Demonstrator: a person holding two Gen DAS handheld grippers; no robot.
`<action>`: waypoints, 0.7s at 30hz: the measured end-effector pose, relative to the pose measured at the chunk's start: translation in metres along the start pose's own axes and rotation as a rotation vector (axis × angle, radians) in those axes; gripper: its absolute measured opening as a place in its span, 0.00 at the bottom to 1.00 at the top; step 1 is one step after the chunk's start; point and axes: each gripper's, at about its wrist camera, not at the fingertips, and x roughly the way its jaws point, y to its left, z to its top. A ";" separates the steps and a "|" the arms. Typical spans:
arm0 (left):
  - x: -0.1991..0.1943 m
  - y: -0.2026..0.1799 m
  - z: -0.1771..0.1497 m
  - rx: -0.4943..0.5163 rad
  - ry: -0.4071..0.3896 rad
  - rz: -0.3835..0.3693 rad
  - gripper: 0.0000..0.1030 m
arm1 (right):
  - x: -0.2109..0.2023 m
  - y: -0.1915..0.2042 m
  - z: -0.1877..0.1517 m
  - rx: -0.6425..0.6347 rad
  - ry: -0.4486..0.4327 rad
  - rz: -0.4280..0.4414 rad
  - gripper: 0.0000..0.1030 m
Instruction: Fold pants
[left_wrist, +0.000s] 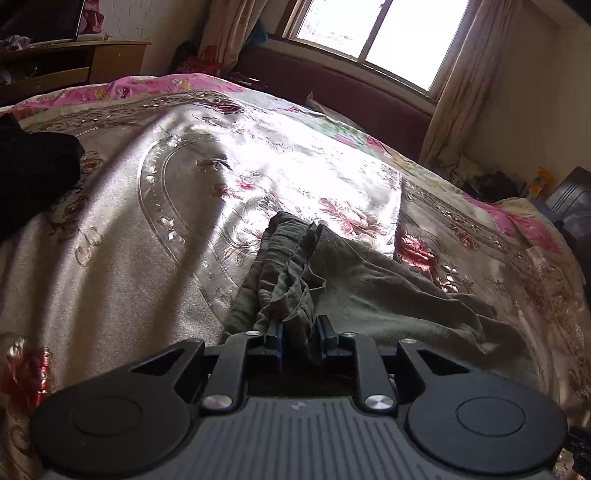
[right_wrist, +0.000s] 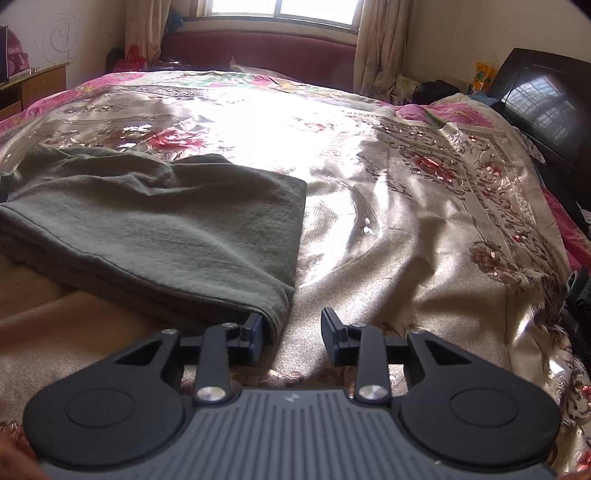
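Bedspread (right_wrist: 406, 206): shiny satin with red flowers and a pink border, covering the whole bed; bright sun patch across its far middle.
Pants (right_wrist: 155, 221): olive green, folded flat, lying on the near left part of the bed; hem end to the right, bunched waistband (left_wrist: 291, 266) to the left.
Black garment (left_wrist: 33, 173): dark heap on the far left of the bed, well apart from the pants.
Window (right_wrist: 280, 9): far wall, curtains on both sides, dark red padded bench under it.
Wooden desk (left_wrist: 74, 62): far left corner of the room, cluttered.
Dark headboard (right_wrist: 546, 107): right side of the bed, glossy.
Clutter: bags and small things on the floor near the far right corner.
Left tongs (left_wrist: 298, 334): tilted down at the crumpled waistband; narrowly parted, folds of cloth lying between the tips, pinch or not I cannot tell.
Right tongs (right_wrist: 293, 332): tilted down over the bedspread at the near hem corner; spread, left tip touching the hem edge, nothing pinched.
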 end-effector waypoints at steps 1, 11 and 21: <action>-0.006 0.002 0.001 0.006 -0.008 0.011 0.37 | -0.009 -0.001 0.003 -0.022 -0.022 -0.002 0.33; -0.037 0.001 0.018 0.159 -0.129 0.129 0.38 | -0.002 -0.002 0.046 -0.007 -0.069 0.117 0.33; 0.043 -0.105 0.008 0.318 -0.065 -0.217 0.39 | 0.113 0.034 0.093 0.063 -0.024 0.280 0.31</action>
